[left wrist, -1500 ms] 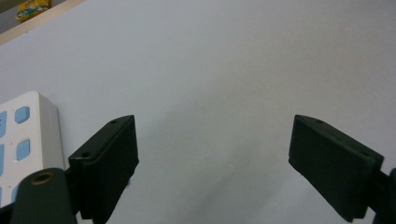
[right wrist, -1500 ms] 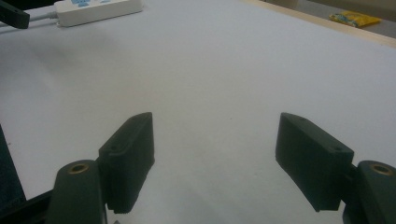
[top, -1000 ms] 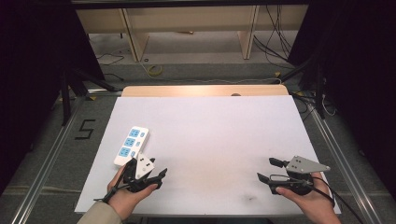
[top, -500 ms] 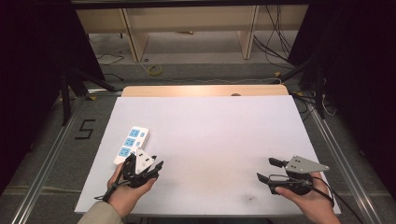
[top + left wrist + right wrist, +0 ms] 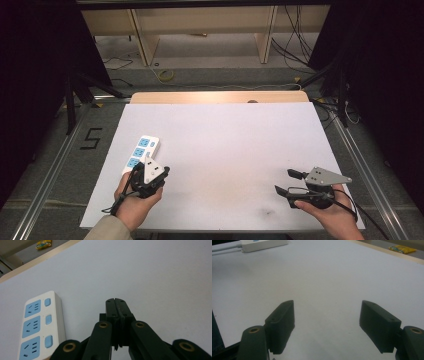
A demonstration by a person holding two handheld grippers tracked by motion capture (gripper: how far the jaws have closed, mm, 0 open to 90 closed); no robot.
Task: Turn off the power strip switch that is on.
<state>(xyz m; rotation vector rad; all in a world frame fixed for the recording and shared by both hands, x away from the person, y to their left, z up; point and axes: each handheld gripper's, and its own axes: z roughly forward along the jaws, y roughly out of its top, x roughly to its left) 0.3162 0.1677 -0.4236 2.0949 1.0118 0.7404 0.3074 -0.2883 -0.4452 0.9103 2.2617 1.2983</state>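
Observation:
A white power strip [image 5: 141, 150] with blue sockets lies on the white table top [image 5: 225, 140] at the near left. My left gripper [image 5: 161, 172] is held just behind its near end, slightly to its right. In the left gripper view the jaws are pressed together with nothing between them [image 5: 116, 301], and the power strip [image 5: 37, 325] lies close on their left. My right gripper [image 5: 287, 182] rests at the near right of the table with its jaws wide apart over bare table [image 5: 327, 325]. Far off in that view lie the power strip [image 5: 264, 243] and its cable.
A wooden table edge [image 5: 215, 96] runs along the far side. Beyond it are a shelf frame [image 5: 205, 30] and floor cables [image 5: 165, 75]. A yellow packet [image 5: 403, 249] lies past the far edge. A "5" [image 5: 91, 138] is marked on the floor at left.
My left gripper has swung from pointing right to pointing forward and has moved closer to the power strip's near end. The right gripper has stayed in place.

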